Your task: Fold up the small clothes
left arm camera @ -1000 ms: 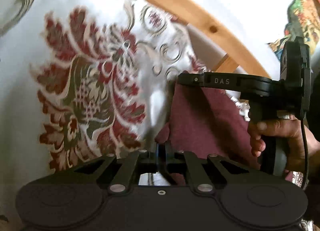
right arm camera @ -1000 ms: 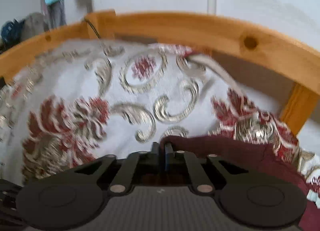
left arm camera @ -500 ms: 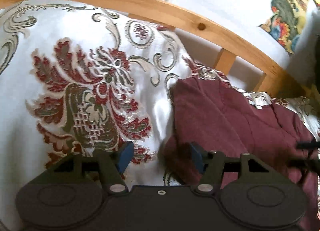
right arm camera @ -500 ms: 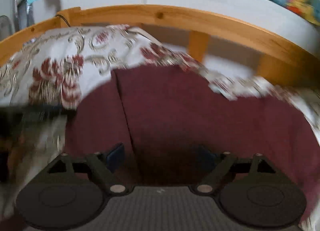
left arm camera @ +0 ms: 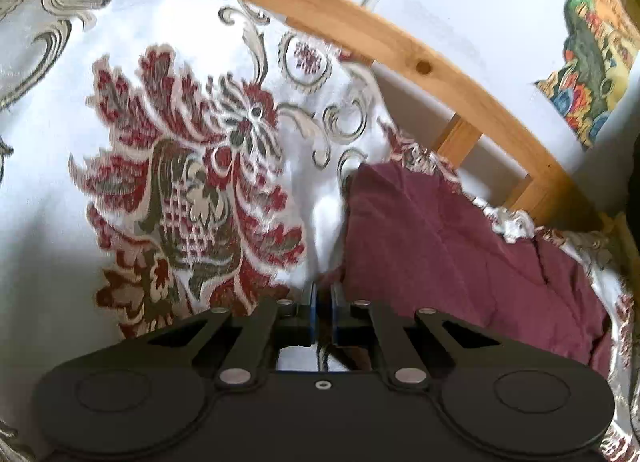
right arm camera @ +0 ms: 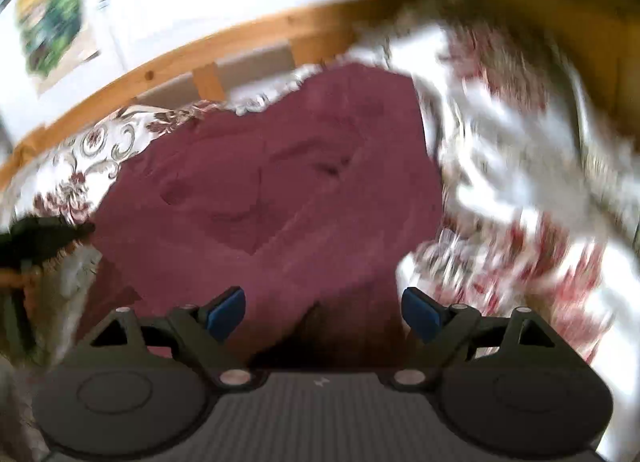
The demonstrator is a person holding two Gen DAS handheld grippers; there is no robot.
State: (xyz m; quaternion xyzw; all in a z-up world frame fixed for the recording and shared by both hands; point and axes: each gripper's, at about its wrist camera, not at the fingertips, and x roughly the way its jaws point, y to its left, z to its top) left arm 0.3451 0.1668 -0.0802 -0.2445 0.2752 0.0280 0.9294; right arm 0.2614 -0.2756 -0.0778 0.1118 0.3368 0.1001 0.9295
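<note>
A maroon garment [left arm camera: 440, 246] lies flat on a white bedspread with red flower patterns [left arm camera: 180, 162]. My left gripper [left arm camera: 323, 298] sits at the garment's near left corner. Its jaws are closing, almost together, with a thin edge of the cloth pinched between them. In the right wrist view the same garment [right arm camera: 280, 182] fills the middle, blurred by motion. My right gripper [right arm camera: 323, 310] hovers over its near edge with blue pads [right arm camera: 226, 310] wide apart and nothing gripped between them.
A curved wooden bed rail [left arm camera: 420, 62] with slats runs behind the bedspread, a white wall behind it. A colourful picture [left arm camera: 592, 62] hangs at the right. In the right wrist view a dark blurred shape [right arm camera: 40, 234] sits at the garment's left edge.
The left jaws opened, then came together again at the garment's corner. The right gripper let go of the cloth, opened wide, and swept across to the garment's other side while rolling.
</note>
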